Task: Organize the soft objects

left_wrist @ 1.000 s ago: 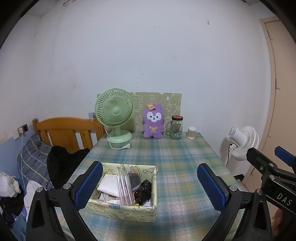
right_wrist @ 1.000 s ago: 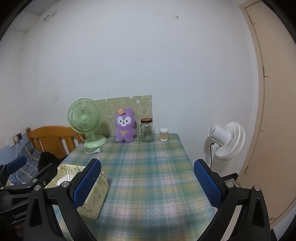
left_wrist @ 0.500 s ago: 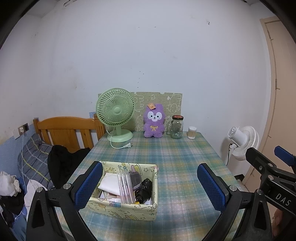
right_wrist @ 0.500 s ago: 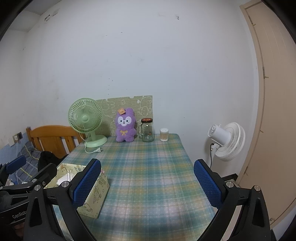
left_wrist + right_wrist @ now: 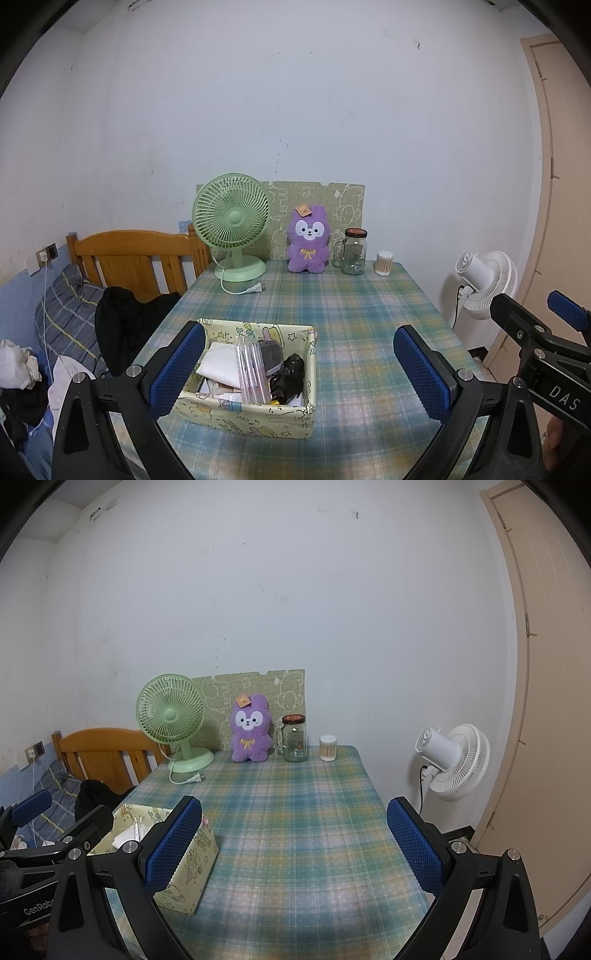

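Between the earlier frames and this one, both cameras drift slightly, so the box sits a little lower in the left wrist view; nothing on the table itself is displaced. Nearest, the left gripper (image 5: 295, 363) has its two blue-padded fingers spread wide and holds nothing, hovering over the near end of the table (image 5: 373, 314); the right gripper (image 5: 291, 843) is likewise wide open and empty above bare cloth. Just beyond the left gripper stands one patterned box (image 5: 247, 408), already holding white folded fabric (image 5: 221, 363), clear plastic packets (image 5: 253, 369) and a dark crumpled item (image 5: 288, 376); their exact number cannot be told. Well apart, at the far edge against the wall, one purple plush toy (image 5: 308, 240) sits upright between one green desk fan (image 5: 232, 225) and one glass jar (image 5: 352, 251), with one cotton-swab tub (image 5: 384, 263) beside the jar and one patterned board (image 5: 343, 210) behind. One white floor fan (image 5: 485, 284) stands off the table's right side. Judged from this layout, the work appears barely begun or between items: the plush toy looks like the soft object left outside the box, and neither gripper is yet near it.
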